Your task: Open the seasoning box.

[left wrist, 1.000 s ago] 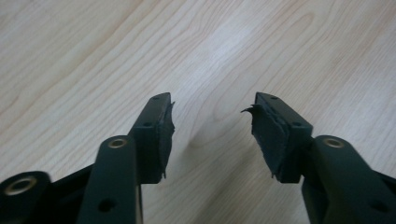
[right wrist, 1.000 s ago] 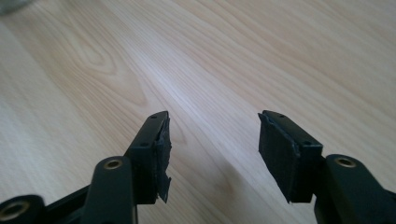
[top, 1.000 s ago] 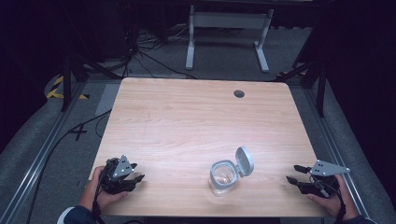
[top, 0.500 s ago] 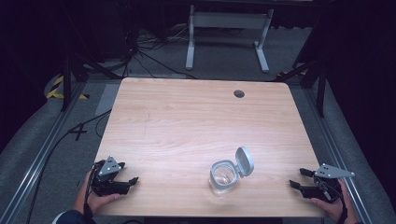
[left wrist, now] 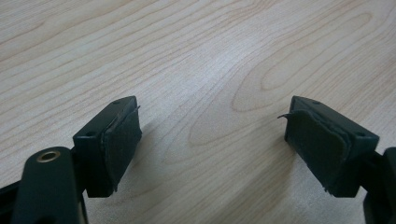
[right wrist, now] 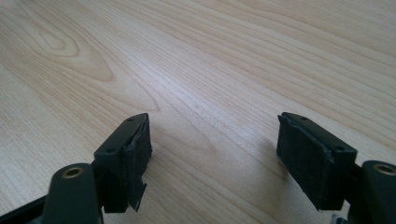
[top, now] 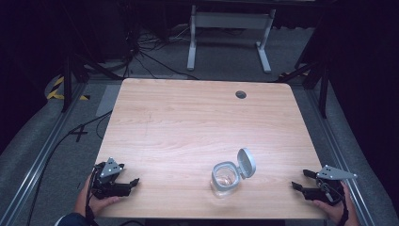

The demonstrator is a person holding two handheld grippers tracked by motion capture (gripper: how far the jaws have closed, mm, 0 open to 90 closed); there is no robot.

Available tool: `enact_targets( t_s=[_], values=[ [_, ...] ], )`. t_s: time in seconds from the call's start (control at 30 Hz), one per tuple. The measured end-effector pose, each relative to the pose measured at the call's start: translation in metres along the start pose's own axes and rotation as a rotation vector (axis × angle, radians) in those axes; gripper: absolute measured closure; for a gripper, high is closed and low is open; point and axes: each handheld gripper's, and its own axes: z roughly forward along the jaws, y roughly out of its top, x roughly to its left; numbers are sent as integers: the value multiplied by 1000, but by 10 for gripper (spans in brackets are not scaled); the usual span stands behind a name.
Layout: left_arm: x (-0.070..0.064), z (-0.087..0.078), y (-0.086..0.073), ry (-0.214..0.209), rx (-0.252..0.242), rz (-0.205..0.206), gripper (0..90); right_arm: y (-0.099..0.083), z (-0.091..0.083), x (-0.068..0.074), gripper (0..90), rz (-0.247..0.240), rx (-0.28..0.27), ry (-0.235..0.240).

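Your left gripper [top: 134, 181] gapes wide, empty; your right gripper [top: 299, 179] likewise; between them stands the open-lidded jar [top: 225, 176].

The table [top: 188, 127] under me is pale wood with a clear grain of loops and long streaks, smooth, with a soft sheen between my fingers in both gripper views. My left gripper [left wrist: 212, 140] is matt black plastic; its pads [left wrist: 122, 142] look like dull rubbery sheet, frayed and peeling at the edges. A brass-coloured metal rivet [left wrist: 48, 155] sits behind the near finger. My right gripper [right wrist: 215, 156] is the same matt black, its pads [right wrist: 306, 163] rough-edged. Ahead of my right fingers stands a jar [top: 225, 178] of clear, glossy glass or plastic, with a grey lid [top: 246, 163]. The plate [top: 335, 173] above my right fingers is flat grey metal.
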Motion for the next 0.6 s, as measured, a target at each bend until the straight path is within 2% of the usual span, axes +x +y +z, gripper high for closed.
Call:
enact_targets(
  t_s=[0.23,0.27,0.6],
  values=[
    [0,1,0,-3,-4,-7,178,0,0,-1,237,5,2,-12],
    [-1,1,0,-3,-4,-20,178,0,1,-1,228,15,2,-18],
    [0,1,0,-2,-1,-13,171,0,1,-2,197,28,7,-36]
  ],
)
